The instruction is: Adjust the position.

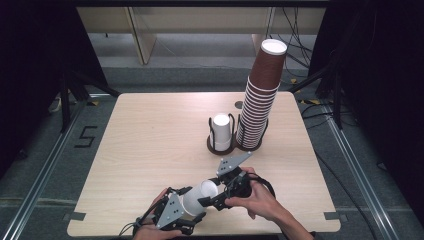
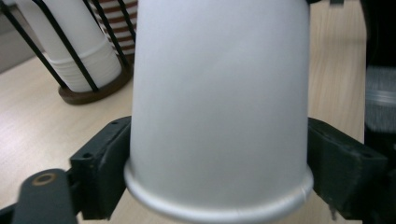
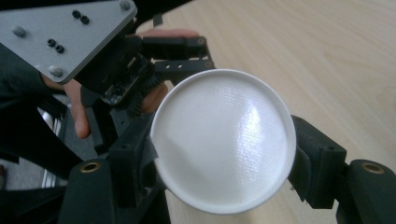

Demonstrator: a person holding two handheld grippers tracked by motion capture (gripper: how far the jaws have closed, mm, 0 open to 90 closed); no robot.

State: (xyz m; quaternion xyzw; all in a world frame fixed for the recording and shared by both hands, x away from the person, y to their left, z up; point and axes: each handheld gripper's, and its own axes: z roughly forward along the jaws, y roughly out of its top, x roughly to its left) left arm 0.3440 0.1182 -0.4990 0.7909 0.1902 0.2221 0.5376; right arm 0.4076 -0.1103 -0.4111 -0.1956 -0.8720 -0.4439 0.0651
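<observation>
A white paper cup (image 1: 200, 194) lies tipped between both grippers near the table's front edge. My left gripper (image 1: 191, 204) comes from the lower left. In the left gripper view its jaws (image 2: 219, 168) stand at either side of the cup (image 2: 219, 84) just above the rim, without squeezing the wall. My right gripper (image 1: 212, 195) reaches in from the right. In the right gripper view its jaws (image 3: 224, 163) are closed on the cup's base end (image 3: 224, 140), whose round bottom faces the camera. The left gripper's grey plate (image 3: 60, 37) and a hand lie behind it.
At the table's back right, a black wire holder holds a short stack of white cups (image 1: 221, 132) (image 2: 74, 51). Beside it rises a tall stack of brown cups (image 1: 260, 105) that leans right. The wooden table (image 1: 150, 140) has bare room at left and centre.
</observation>
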